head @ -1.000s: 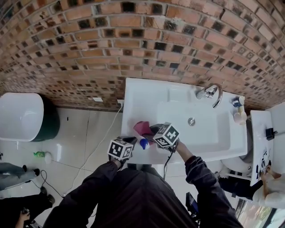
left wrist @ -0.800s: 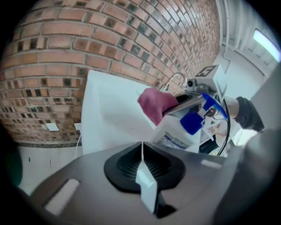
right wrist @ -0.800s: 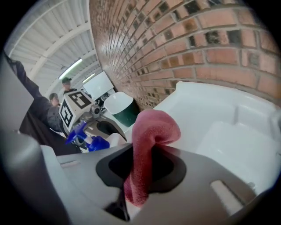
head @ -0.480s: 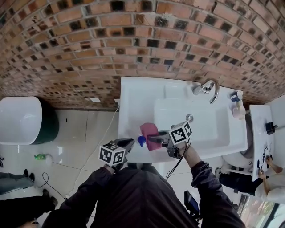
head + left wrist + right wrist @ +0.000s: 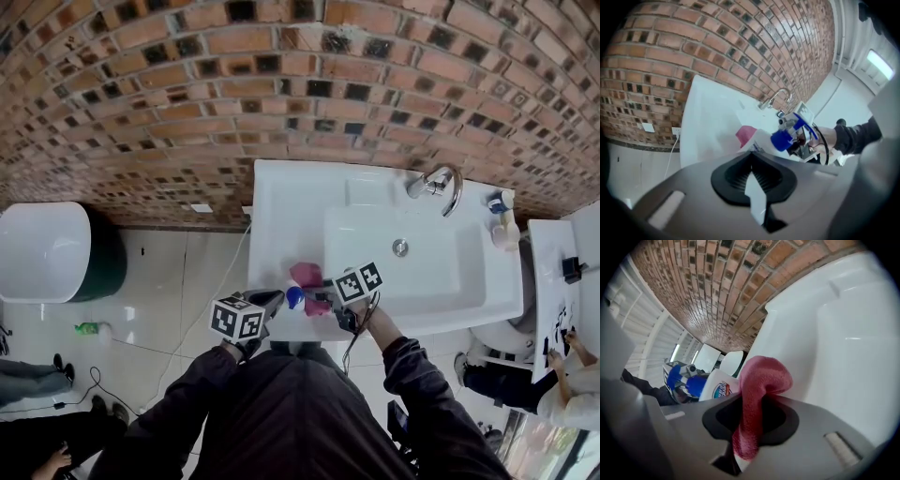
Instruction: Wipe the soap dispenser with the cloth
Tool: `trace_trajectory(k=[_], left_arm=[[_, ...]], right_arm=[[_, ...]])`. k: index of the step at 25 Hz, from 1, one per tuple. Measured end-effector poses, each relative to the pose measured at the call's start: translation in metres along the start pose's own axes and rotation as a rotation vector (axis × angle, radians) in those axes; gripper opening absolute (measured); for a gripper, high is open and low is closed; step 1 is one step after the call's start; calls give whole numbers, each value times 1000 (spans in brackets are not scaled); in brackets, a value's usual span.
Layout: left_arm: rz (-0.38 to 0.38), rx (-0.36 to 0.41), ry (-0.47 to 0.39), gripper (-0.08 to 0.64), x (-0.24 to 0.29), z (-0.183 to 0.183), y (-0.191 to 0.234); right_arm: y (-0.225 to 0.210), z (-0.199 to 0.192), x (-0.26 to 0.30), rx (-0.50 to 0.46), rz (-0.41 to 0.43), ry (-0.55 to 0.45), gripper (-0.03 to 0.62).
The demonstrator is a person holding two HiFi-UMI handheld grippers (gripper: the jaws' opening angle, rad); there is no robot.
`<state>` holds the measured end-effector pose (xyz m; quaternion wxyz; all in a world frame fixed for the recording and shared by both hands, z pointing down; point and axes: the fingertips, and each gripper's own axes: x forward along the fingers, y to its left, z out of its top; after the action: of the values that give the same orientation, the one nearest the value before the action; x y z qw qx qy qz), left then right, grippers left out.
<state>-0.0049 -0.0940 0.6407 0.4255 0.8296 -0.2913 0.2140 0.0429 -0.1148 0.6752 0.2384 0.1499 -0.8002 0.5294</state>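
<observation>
The soap dispenser (image 5: 295, 298) is a white bottle with a blue pump, held over the front left rim of the sink (image 5: 281, 202). My left gripper (image 5: 272, 302) is shut on its body; in the left gripper view the bottle (image 5: 764, 140) runs out from the jaws to the blue pump (image 5: 786, 138). My right gripper (image 5: 321, 298) is shut on a pink cloth (image 5: 307, 276). The cloth (image 5: 761, 378) folds out of its jaws and lies against the dispenser (image 5: 719, 387). The two grippers face each other, close together.
A chrome faucet (image 5: 439, 186) and a drain (image 5: 400, 247) are at the back of the basin. Small bottles (image 5: 503, 225) stand at the sink's right end. A brick wall rises behind it. A white toilet (image 5: 42, 248) is on the left, with a cable (image 5: 202, 309) on the tiled floor.
My right gripper has moved left with the pink cloth, up against the soap dispenser. The left gripper has barely moved in the last half second.
</observation>
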Motion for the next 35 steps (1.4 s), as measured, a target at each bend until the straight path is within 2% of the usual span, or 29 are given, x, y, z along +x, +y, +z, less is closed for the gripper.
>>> trace_trajectory(k=[5,8,12,14,17,19,22,26,28,30,35], left_arm=[[7,1,5,0,1,1,3],[15,1,0,0,1,4,7],[23,-1,3,0,2,7,13],[25,3,3,0,1,8,14],[19,5,0,0,1,9,12],[13,1,-4,0,2,8,11],[13,1,-5,0,2,7,10],[19,10,1,0,2,8,11],[18,12,3,0,2,8,12],[17,11,8,0,4,8,13],[16,8,19,0,6,5,14]], right_arm=[[-19,-16,11,-104,-227,55,80],[-22,-23,14,-169,-313,66,80],[-19,-21,11,-207,-337,63,80],[-11,-10,-1,-255,-332,37,80],[14,22,-27,-398,-266,-38,80],[30,38,-36,-515,-213,-30,80],[35,42,-32,-693,-230,86,80],[32,29,-7,-989,-269,293,80],[25,25,5,-1101,-289,373,80],[17,21,13,-1130,-298,430,80],[-3,10,28,-1135,-317,506,80]])
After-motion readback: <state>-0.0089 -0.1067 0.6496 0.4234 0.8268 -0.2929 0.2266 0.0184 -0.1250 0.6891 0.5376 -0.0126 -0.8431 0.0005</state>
